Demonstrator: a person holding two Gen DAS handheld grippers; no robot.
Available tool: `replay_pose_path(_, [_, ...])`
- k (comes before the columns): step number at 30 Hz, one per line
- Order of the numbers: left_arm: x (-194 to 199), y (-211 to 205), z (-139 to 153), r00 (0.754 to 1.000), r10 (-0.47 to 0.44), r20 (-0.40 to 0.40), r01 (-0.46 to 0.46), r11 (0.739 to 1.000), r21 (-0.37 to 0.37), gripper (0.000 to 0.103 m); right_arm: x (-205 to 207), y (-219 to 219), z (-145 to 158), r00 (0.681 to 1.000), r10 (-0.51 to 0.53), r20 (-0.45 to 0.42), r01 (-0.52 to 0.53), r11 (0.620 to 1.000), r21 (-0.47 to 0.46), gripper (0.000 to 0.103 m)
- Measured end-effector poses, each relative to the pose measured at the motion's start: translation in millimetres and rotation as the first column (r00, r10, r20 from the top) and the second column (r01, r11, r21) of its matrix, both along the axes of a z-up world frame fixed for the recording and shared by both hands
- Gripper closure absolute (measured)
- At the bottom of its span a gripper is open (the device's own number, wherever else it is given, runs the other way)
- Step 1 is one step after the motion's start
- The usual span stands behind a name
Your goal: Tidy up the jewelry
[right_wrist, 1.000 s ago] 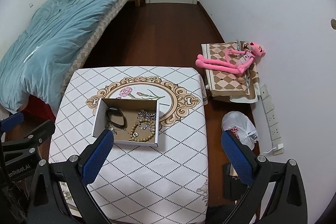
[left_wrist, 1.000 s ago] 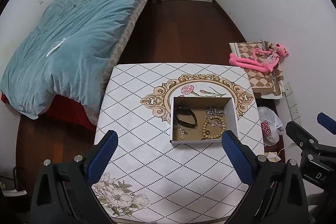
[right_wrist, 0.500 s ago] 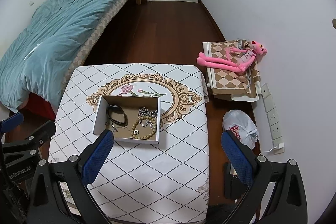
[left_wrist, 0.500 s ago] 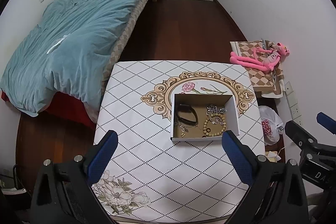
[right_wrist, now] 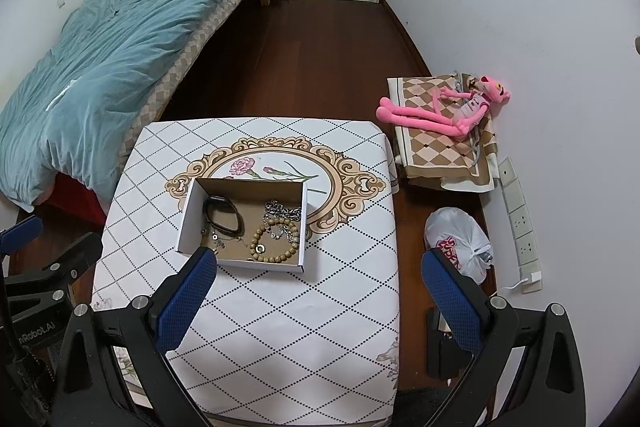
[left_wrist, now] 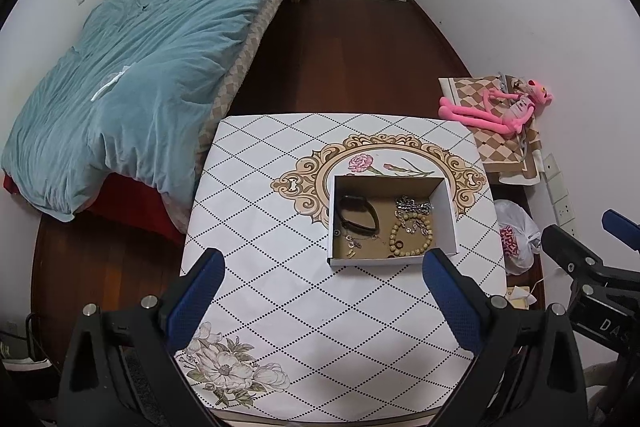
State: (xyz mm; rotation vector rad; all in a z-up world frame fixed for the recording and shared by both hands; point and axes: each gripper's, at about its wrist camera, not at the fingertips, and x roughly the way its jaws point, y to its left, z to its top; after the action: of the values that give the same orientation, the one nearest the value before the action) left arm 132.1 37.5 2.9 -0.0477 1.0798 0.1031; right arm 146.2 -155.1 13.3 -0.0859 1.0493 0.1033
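An open white cardboard box (left_wrist: 449,211) (right_wrist: 188,215) sits on the table's patterned cloth (left_wrist: 280,267) (right_wrist: 320,299). It holds a black band (left_wrist: 358,213) (right_wrist: 224,215), a wooden bead bracelet (left_wrist: 412,237) (right_wrist: 276,241), a silver chain (left_wrist: 412,205) (right_wrist: 282,211) and small silver pieces (left_wrist: 352,241). My left gripper (left_wrist: 320,291) is open and empty, high above the table's near side. My right gripper (right_wrist: 320,291) is open and empty, above the table's right part. Each gripper shows at the edge of the other's view.
A bed with a teal duvet (left_wrist: 140,75) stands left of the table. A pink plush toy (right_wrist: 440,111) lies on a checkered stand at the right wall. A white plastic bag (right_wrist: 460,239) and a power strip (right_wrist: 520,219) lie on the floor at the right.
Both grippers have risen and drawn back a little, so the table and box look slightly smaller and farther. Both stay open and empty.
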Motion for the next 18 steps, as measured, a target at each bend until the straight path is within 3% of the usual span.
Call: replay_pose_path(18, [-0.5, -2.3, 9.1, 1.0, 0.008, 0.015, -0.008, 1.0, 0.006, 0.002, 0.3, -1.4, -1.0, 1.0, -0.006, 0.0, 0.006, 1.0, -0.001, 0.0])
